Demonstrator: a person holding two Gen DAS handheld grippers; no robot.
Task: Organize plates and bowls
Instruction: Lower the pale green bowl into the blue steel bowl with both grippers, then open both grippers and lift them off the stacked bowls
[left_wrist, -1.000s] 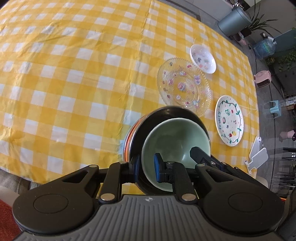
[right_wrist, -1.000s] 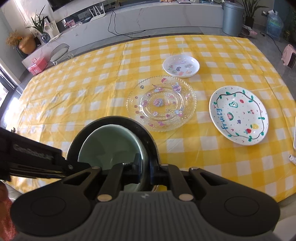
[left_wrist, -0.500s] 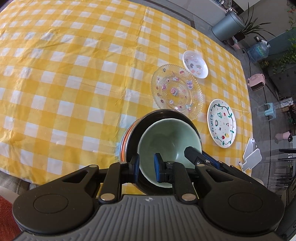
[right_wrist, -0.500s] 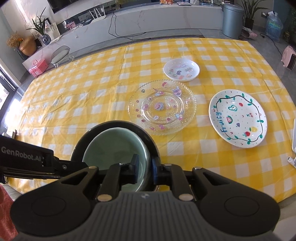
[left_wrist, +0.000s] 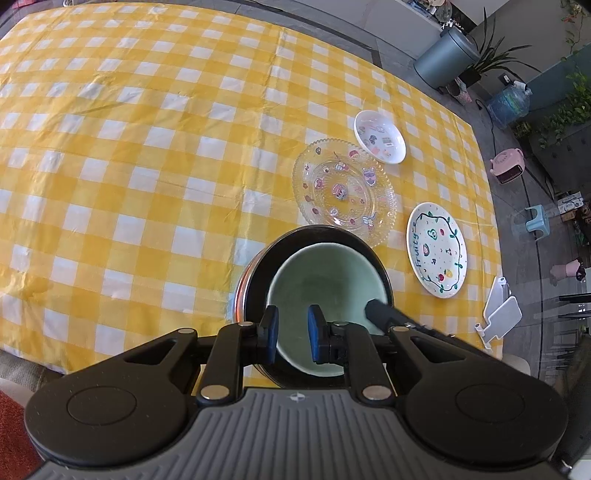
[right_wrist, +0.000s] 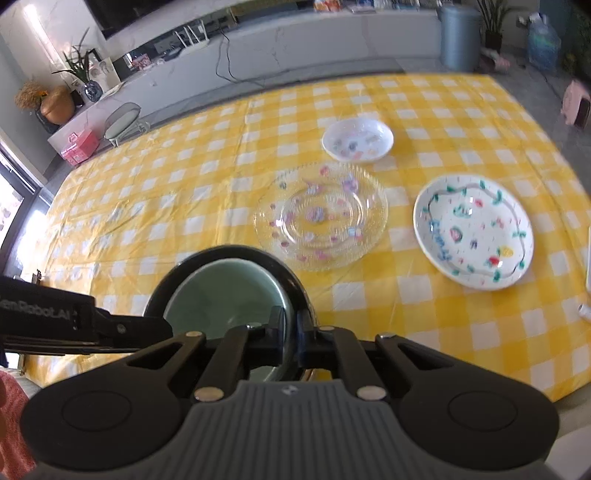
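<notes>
Bowls are nested at the table's near edge: a green bowl (left_wrist: 325, 280) sits inside a black bowl (left_wrist: 314, 236). Left gripper (left_wrist: 291, 334) pinches the near rims. Right gripper (right_wrist: 293, 328) pinches the black bowl's rim at three o'clock. Glass plate (left_wrist: 343, 192) lies at twelve o'clock.

The left gripper (left_wrist: 291, 334) fingers (left_wrist: 269, 332) straddle the green bowl's (left_wrist: 325, 277) near rim (nested in a black dish (left_wrist: 258, 269)).
</notes>
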